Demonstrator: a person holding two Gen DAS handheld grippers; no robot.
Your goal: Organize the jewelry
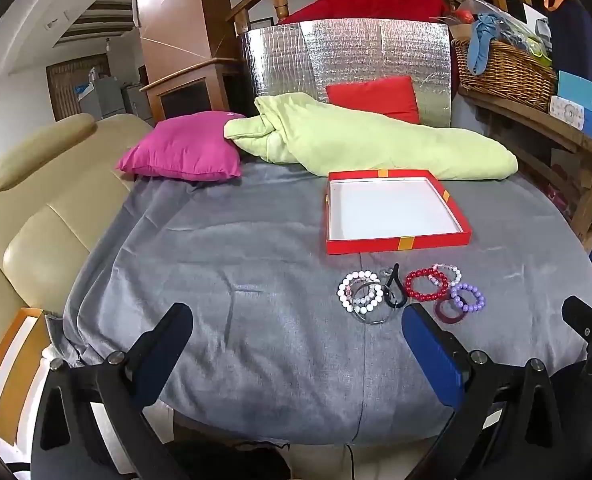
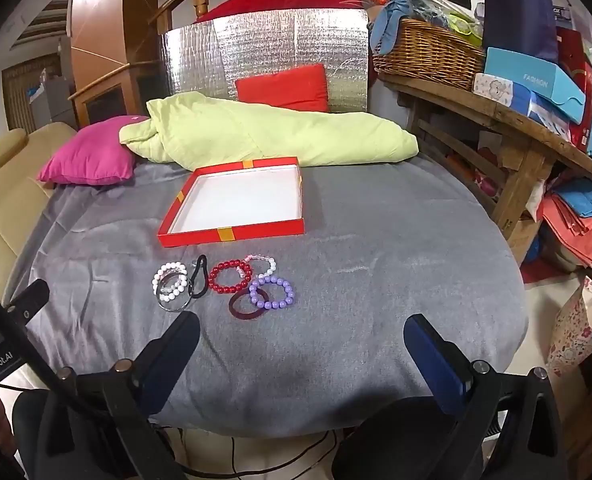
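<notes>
Several bracelets lie in a cluster on the grey cloth: a white bead one (image 1: 358, 290) (image 2: 170, 280), a black loop (image 1: 394, 290) (image 2: 199, 276), a red bead one (image 1: 426, 285) (image 2: 229, 276), a purple bead one (image 1: 468, 298) (image 2: 272, 293) and a dark maroon band (image 1: 451, 312) (image 2: 244, 307). Behind them sits an open red box (image 1: 396, 243) (image 2: 231, 234) with an empty white inside. My left gripper (image 1: 296, 316) is open, near and left of the cluster. My right gripper (image 2: 302, 328) is open, near and right of it.
A green blanket (image 1: 356, 140) (image 2: 255, 136), a pink pillow (image 1: 183, 152) (image 2: 91, 156) and a red pillow (image 1: 376, 96) lie at the back. A beige armchair (image 1: 35, 208) stands left. A wooden shelf (image 2: 516, 120) with a wicker basket (image 2: 424, 52) stands right.
</notes>
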